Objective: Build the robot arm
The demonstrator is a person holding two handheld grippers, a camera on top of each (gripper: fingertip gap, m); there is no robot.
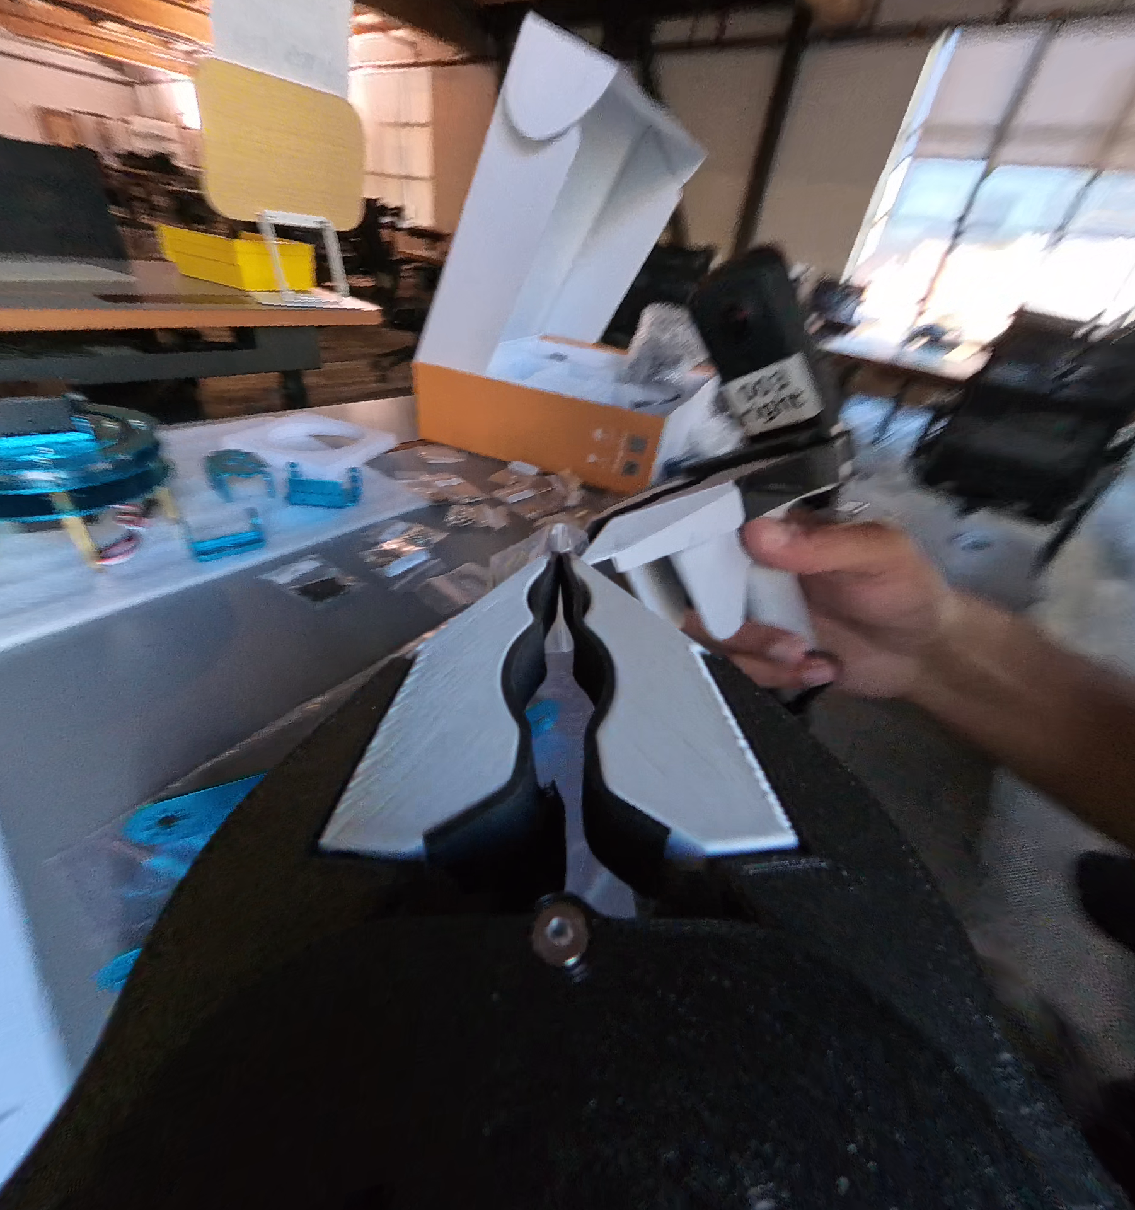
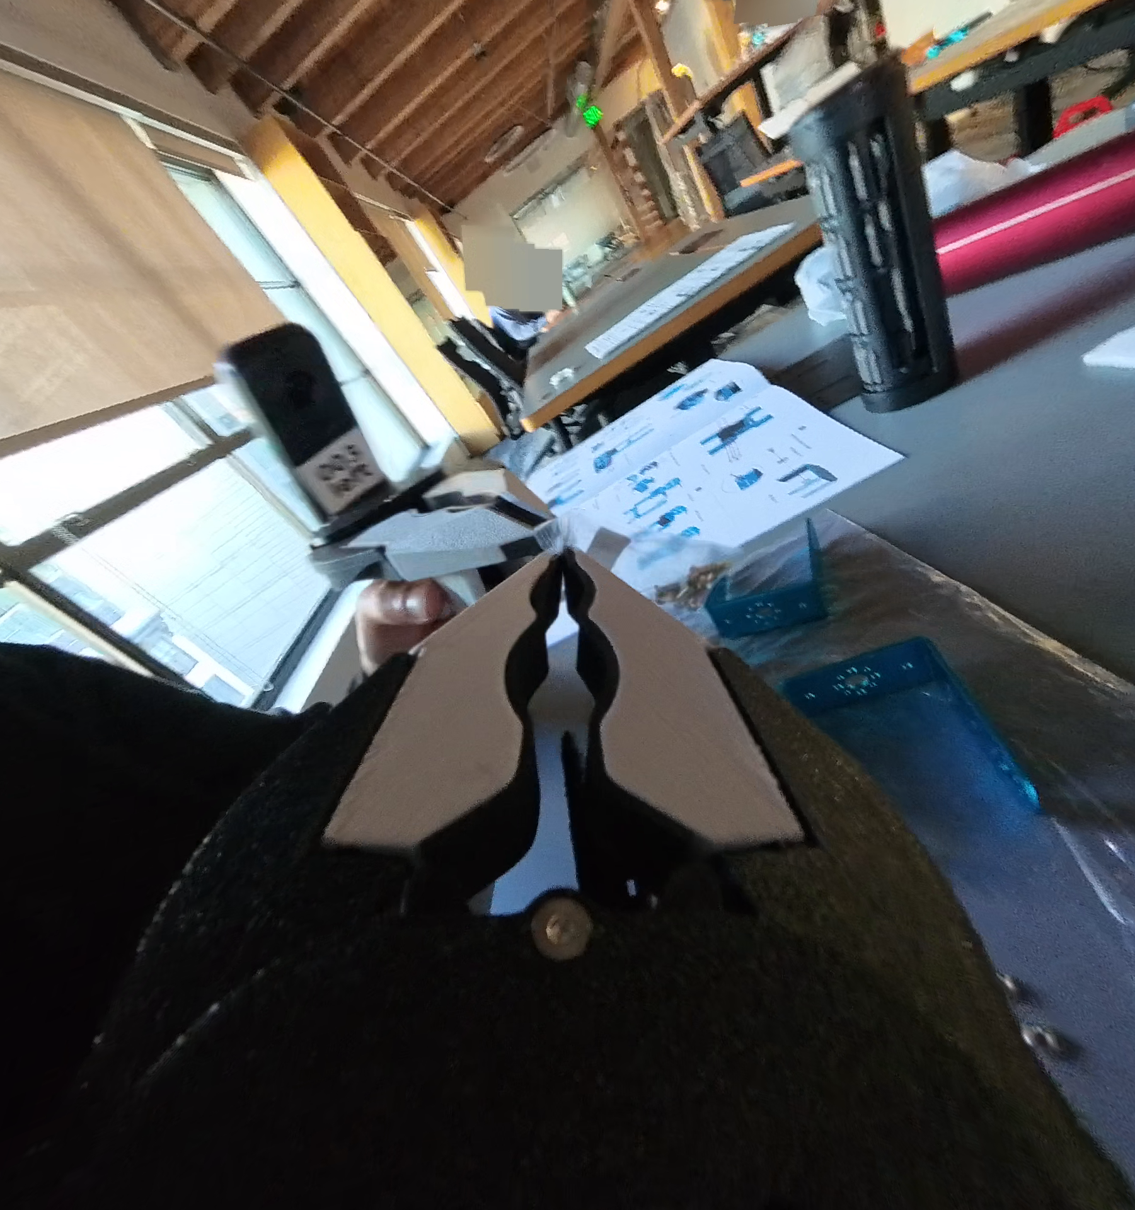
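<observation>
Nothing was legible: the booklet's (image 2: pixel 715 458) printing and the code stickers (image 1: pixel 769 398) on each camera near it were blurred.

A: Left gripper (image 1: pixel 559 568) colours? 
B: Fingers (image 1: pixel 447 733) silver-white, black wavy pads inside, black speckled body. Right gripper (image 2: pixel 563 562) the same: pale fingers (image 2: pixel 460 727), black pads.
A: Box?
B: Open box (image 1: pixel 532 419) orange outside, white inside, white lid. Behind it a yellow box (image 1: pixel 237 258) and a pale yellow panel (image 1: pixel 280 147).
A: Parts on the table (image 1: pixel 126 628)?
B: Table grey. Round stacked plates (image 1: pixel 60 458) bright blue on gold legs, small brackets (image 1: pixel 322 484) blue.
A: Right view?
B: Booklet (image 2: pixel 741 471) white with blue and black drawings. Perforated brackets (image 2: pixel 767 609) teal-blue. Cylinder (image 2: pixel 879 262) black with a cut-out lattice pattern. Mat (image 2: pixel 1049 216) magenta with a thin white stripe.
</observation>
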